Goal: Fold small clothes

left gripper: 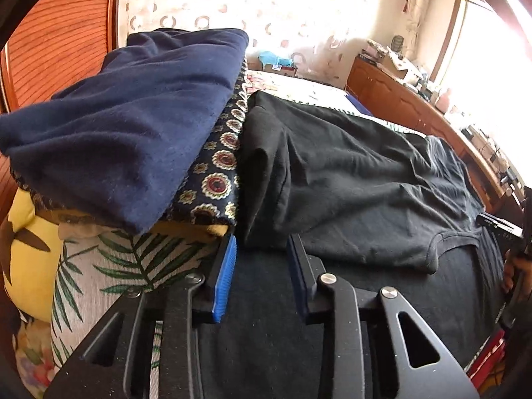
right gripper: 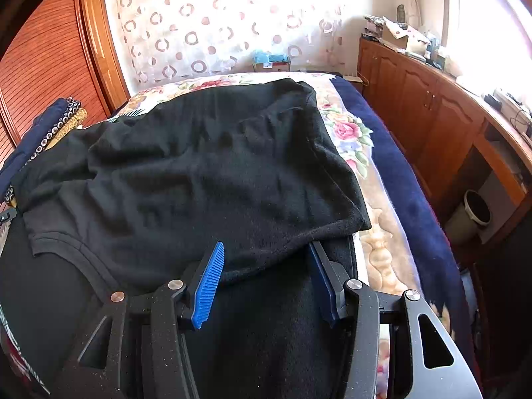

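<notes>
Shirt hem hides right hand-held gripper tip, grip unclear.

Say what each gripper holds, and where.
Unclear: left gripper and right gripper each straddle the black shirt at its near edge; no pinch visible.

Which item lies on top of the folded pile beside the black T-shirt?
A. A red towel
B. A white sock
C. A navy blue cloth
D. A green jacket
C: in the left wrist view a navy blue cloth tops the folded pile, above a medallion-patterned fabric, with the black T-shirt spread on the bed beside it.
</notes>
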`<state>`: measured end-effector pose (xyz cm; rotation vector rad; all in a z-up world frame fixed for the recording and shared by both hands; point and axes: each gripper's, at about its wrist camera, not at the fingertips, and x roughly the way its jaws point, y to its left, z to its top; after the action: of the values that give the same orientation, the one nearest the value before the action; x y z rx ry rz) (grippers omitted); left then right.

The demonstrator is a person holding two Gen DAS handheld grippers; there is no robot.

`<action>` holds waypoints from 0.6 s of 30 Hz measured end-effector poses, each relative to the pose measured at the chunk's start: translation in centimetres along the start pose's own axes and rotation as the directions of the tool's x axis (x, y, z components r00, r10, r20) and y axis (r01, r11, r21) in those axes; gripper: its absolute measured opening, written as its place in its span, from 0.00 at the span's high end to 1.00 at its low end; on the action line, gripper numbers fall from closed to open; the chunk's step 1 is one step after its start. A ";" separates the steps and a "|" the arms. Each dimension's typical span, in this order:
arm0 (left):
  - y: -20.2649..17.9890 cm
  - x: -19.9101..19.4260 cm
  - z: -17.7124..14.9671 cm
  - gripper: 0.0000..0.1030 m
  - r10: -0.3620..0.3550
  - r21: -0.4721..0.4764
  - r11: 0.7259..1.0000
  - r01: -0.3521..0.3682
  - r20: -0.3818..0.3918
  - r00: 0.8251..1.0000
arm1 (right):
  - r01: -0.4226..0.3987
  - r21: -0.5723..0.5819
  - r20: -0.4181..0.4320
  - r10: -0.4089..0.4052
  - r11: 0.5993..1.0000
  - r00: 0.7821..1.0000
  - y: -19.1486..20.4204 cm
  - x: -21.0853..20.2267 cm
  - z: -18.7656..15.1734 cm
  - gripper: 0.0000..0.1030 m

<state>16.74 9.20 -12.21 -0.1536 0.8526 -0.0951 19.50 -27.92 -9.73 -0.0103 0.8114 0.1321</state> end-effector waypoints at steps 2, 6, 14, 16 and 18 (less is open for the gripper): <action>-0.2 0.7 0.3 0.69 0.013 0.007 1.000 -0.013 -0.016 1.000 | 0.001 -0.001 0.000 -0.001 1.000 1.000 0.0 0.1 0.0 0.48; -0.8 1.8 0.6 0.69 0.039 0.016 0.999 -0.038 -0.033 0.999 | 0.000 -0.001 0.000 0.000 1.000 1.000 0.0 0.0 0.0 0.48; -1.1 2.2 1.5 0.89 0.018 0.026 1.000 -0.017 -0.024 1.000 | 0.000 -0.003 0.000 0.000 1.000 1.000 -0.1 0.0 0.0 0.48; -1.1 2.0 1.6 0.92 0.001 0.029 1.000 0.000 -0.020 1.000 | 0.001 -0.004 -0.001 -0.001 1.000 1.000 -0.1 0.0 0.0 0.48; -1.7 1.0 1.6 0.93 -0.002 0.053 0.999 0.000 0.023 1.000 | 0.001 -0.005 -0.001 -0.001 1.000 1.000 -0.1 0.0 0.0 0.48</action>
<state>18.57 7.51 -11.65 -0.1056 0.8264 -0.1165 19.54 -28.06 -9.77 -0.0154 0.8118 0.1331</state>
